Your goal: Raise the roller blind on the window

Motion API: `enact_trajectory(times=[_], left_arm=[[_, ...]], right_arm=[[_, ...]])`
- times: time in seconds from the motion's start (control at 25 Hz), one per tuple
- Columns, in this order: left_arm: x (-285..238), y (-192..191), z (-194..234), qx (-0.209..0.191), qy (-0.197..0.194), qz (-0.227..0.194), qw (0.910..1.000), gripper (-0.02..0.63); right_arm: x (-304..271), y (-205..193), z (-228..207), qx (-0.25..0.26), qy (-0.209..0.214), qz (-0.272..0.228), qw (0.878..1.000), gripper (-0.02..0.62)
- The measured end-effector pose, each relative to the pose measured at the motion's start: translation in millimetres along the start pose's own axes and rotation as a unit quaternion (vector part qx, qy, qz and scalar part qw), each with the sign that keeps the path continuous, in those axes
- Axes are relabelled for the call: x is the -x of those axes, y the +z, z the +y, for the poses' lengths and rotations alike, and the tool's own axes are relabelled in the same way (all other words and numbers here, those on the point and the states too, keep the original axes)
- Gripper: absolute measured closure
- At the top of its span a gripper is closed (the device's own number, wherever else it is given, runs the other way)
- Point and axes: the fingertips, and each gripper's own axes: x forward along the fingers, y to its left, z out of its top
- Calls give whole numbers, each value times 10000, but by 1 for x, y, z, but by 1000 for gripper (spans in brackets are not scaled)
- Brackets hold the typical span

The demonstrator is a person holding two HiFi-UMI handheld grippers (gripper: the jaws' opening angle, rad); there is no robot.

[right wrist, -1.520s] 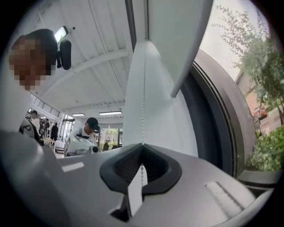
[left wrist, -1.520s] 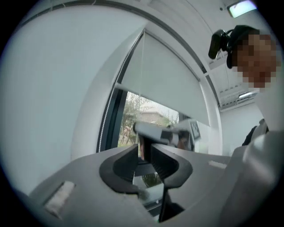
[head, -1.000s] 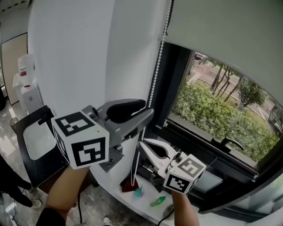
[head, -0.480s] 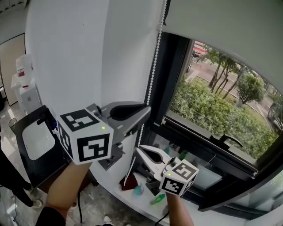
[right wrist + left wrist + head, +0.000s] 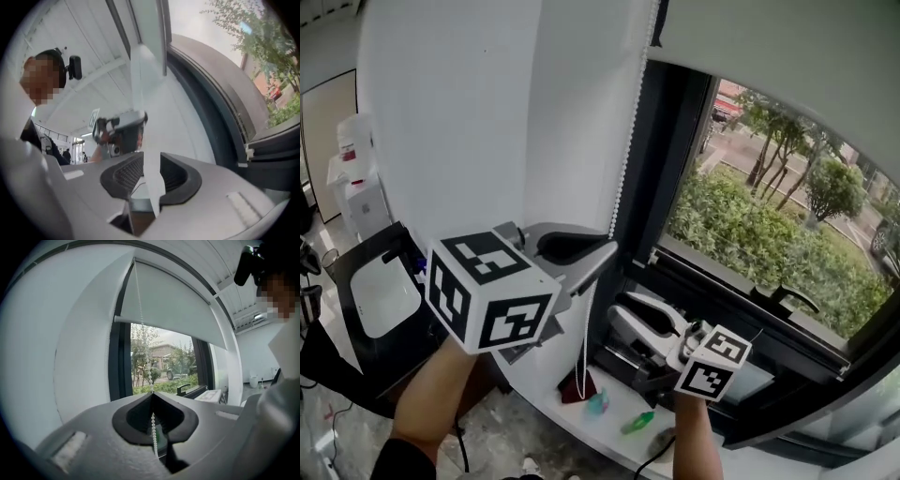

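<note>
No lettering, numbers or brand names legible anywhere. Only black-and-white square coded markers, on the cube (image 5: 492, 302) of the left tool (image 5: 609, 248) and on the cube (image 5: 714, 361) of the right tool (image 5: 614, 333). Pale hanging sign (image 5: 93, 121) indoors, in the right gripper view, too blurred to read.

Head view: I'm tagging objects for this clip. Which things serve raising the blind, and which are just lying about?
Job: roller blind, bead chain, window.
Lying about: red object, teal object and green object on the sill; black stand by the wall.
</note>
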Motion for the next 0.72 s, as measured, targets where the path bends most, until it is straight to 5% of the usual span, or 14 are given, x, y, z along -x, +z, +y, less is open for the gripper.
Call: enact_trajectory(times=[0.16,0.36,0.72], left_arm=[[-10,-54,-6,164,-88,540,9984,592],[-17,-122,-10,581,-247,1009,9929,592],[-13,-133,-15,584,-303,1053,9923,592]], right_arm=[[3,63,-5,154,-177,-556,9982,492],[-23,111,16,697,-18,-554,9960,482],[-64,133,28,1162,102,-203,9930,478]])
